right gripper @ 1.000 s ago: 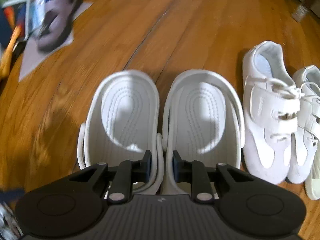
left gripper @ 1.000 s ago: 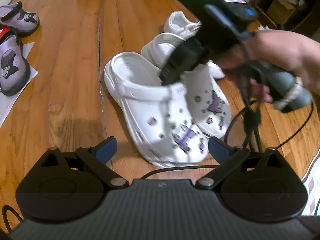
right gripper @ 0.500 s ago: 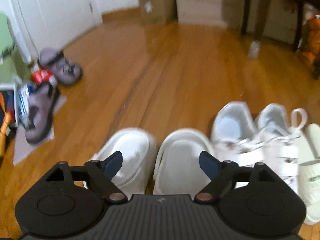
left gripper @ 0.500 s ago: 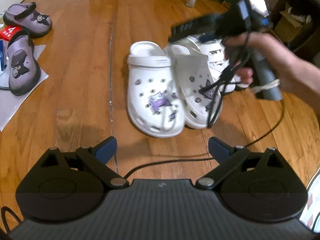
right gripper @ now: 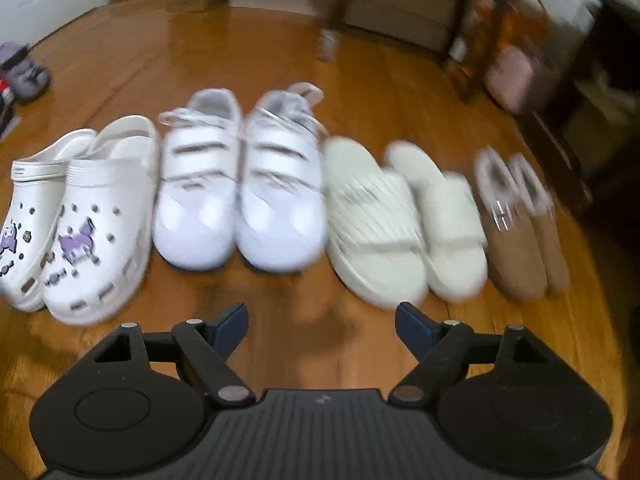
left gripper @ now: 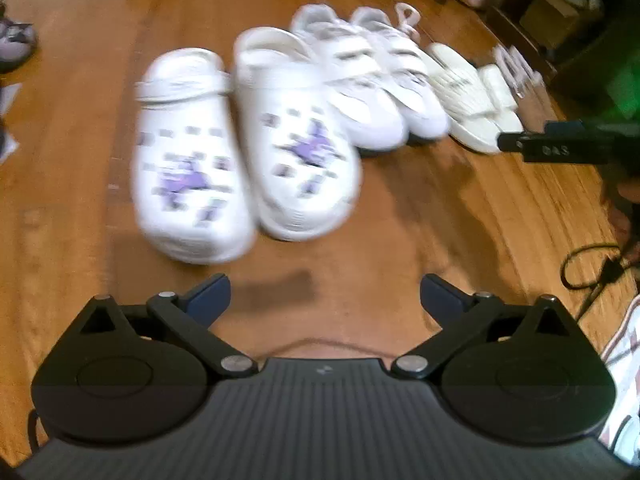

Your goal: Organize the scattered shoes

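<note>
1. Nearest the lens, the right tongs [right gripper: 322, 320] stand wide apart with only bare wooden floor [right gripper: 280, 60] between them; the left tongs [left gripper: 325, 294] are likewise spread and empty.
2. Just beyond, four pairs sit side by side in one row, toes toward the cameras: white clogs [right gripper: 90, 232] at the left end, then white sneakers [right gripper: 240, 196], cream slides [right gripper: 404, 224] and tan slippers [right gripper: 524, 236] at the right end.
3. By my reading, that row is the finished part of the job; each pair has its two shoes touching or just beside each other.
4. The clogs are smooth moulded foam with vent holes, heel straps and purple charms; the sneakers look glossy with broad straps; the slides are thick and ribbed; the slippers look suede with a fluffy lining.
5. Far off at the left edge lies a purple shoe [right gripper: 26, 74], well apart from the row, so it is probably what remains to collect.
6. Boxes and furniture legs are a blur at the back.
</note>
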